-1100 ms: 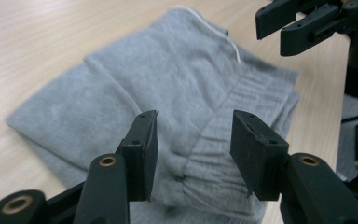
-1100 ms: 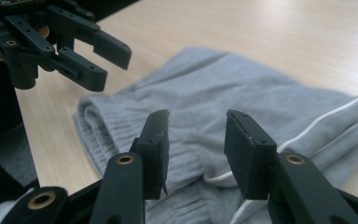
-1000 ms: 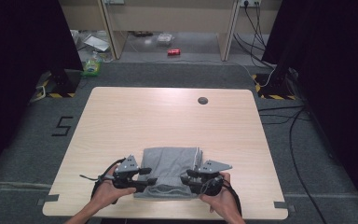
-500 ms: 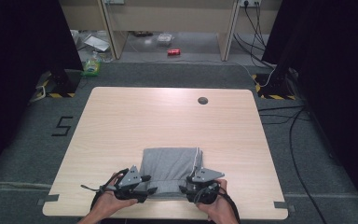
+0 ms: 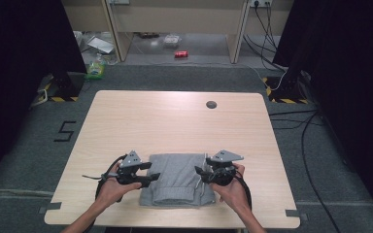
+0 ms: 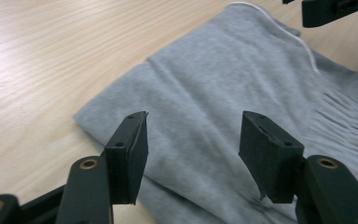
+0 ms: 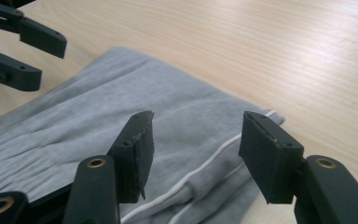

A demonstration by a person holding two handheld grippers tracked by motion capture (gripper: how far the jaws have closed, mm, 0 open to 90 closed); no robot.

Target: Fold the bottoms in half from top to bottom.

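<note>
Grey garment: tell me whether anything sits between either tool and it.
Nothing visible does. The left tool and the right tool both hover with open jaws, just widened, directly over the folded grey garment; only bare cloth lies between the pads.

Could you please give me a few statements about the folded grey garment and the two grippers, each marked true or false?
1. The folded grey fabric garment lies near the edge of the light wooden table closest to the person. True.
2. The left gripper is clamped on the cloth. False: its jaws stand apart, having just been opening, with nothing pressed between them.
3. A white cord runs along the garment by the right gripper. True.
4. The right gripper holds a red can. False: its jaws are apart over the grey cloth, having just been opening, and grip nothing.
5. The garment hangs in the air. False: it lies flat on the table.
</note>
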